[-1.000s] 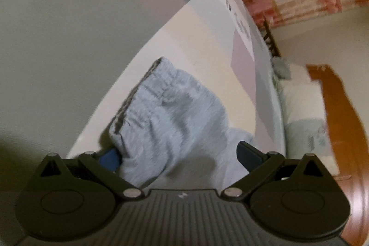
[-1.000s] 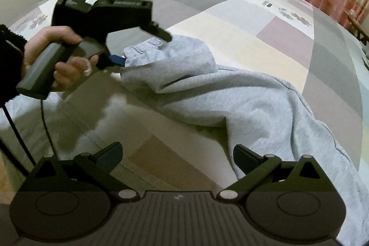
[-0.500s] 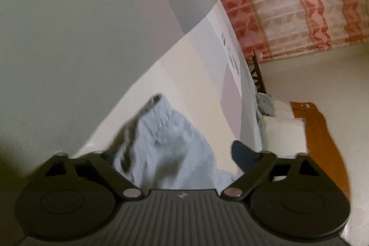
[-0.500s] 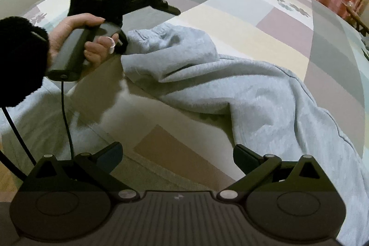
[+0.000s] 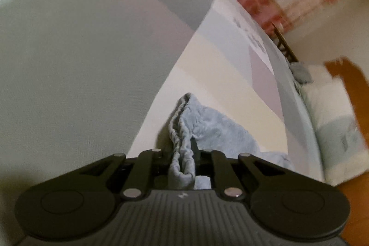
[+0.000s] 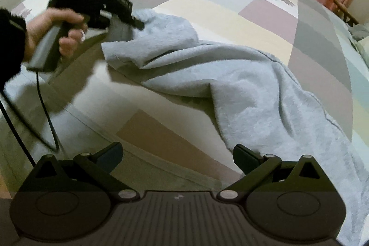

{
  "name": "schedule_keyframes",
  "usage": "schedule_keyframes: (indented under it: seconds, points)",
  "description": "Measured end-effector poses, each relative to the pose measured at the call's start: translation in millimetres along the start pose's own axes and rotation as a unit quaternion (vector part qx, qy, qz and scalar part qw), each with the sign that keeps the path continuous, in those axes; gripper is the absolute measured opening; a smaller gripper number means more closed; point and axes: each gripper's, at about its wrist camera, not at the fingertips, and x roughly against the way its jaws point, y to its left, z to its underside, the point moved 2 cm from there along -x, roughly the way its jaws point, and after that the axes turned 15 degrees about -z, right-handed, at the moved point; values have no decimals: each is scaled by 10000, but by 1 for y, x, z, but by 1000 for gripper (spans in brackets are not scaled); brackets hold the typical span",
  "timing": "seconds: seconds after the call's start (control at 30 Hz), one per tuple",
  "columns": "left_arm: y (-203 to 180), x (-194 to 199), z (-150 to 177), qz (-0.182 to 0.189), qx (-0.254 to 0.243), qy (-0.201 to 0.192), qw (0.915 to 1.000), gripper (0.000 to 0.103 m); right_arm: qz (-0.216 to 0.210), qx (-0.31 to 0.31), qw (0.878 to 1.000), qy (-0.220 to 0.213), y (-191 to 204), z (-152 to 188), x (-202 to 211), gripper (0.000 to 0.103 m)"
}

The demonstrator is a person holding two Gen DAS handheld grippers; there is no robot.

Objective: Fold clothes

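Left gripper (image 5: pixel 183 160) clamped on grey garment's (image 6: pixel 242 84) waistband.

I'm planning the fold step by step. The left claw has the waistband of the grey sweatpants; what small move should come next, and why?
Probably bring the right claw down onto the sweatpants just ahead of it. It is open and holds nothing, while the left claw is shut on the gathered waistband. A second grip would let the bunched cloth be spread over the patchwork bedspread.
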Motion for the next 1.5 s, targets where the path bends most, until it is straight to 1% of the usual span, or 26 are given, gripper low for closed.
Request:
schedule_keyframes:
  seconds: [0.1,0.2,0.3,0.4,0.5,0.67,0.77,0.9,1.1,1.3,1.37,1.4,1.5]
  points:
    - [-2,19,-25,-122,-242,-384,9989,9,82,-70,9999,-3,-4,2,2,103]
    - [0,33,-54,-230,-427,-663,9966,9,118,-157,9998,-23,-6,4,2,103]
    - [1,41,-81,-447,-732,-926,9920,9,149,-139,9998,-22,-5,5,2,103]
    - [0,47,-99,-593,-994,-1108,9871,9,176,-114,9998,-18,-3,6,2,103]
    - [-2,55,-111,-609,-1143,-1272,9834,9,197,-106,9997,-20,-4,5,2,103]
    - [-7,68,-133,-589,-1201,-1636,9774,9,247,-132,9996,-15,-4,5,1,103]
    - [-9,69,-149,-565,-1173,-1774,9755,9,259,-121,9996,-6,-3,4,0,103]
    - [-8,60,-164,-650,-1270,-1795,9734,9,242,-105,9997,12,-2,4,-1,103]
    - [0,32,-171,-796,-1376,-1487,9760,9,241,-89,9997,52,-1,3,-3,103]
    - [4,11,-169,-926,-1443,-1294,9767,10,252,-130,9996,92,-2,-2,-5,103]
    - [7,6,-168,-967,-1418,-1197,9779,14,248,-134,9996,100,-1,-3,-6,103]
    - [10,3,-168,-1030,-1377,-1157,9783,20,239,-137,9996,102,-1,-4,-6,103]
    - [20,1,-170,-1274,-1246,-1142,9773,25,219,-151,9996,119,0,-4,-7,103]
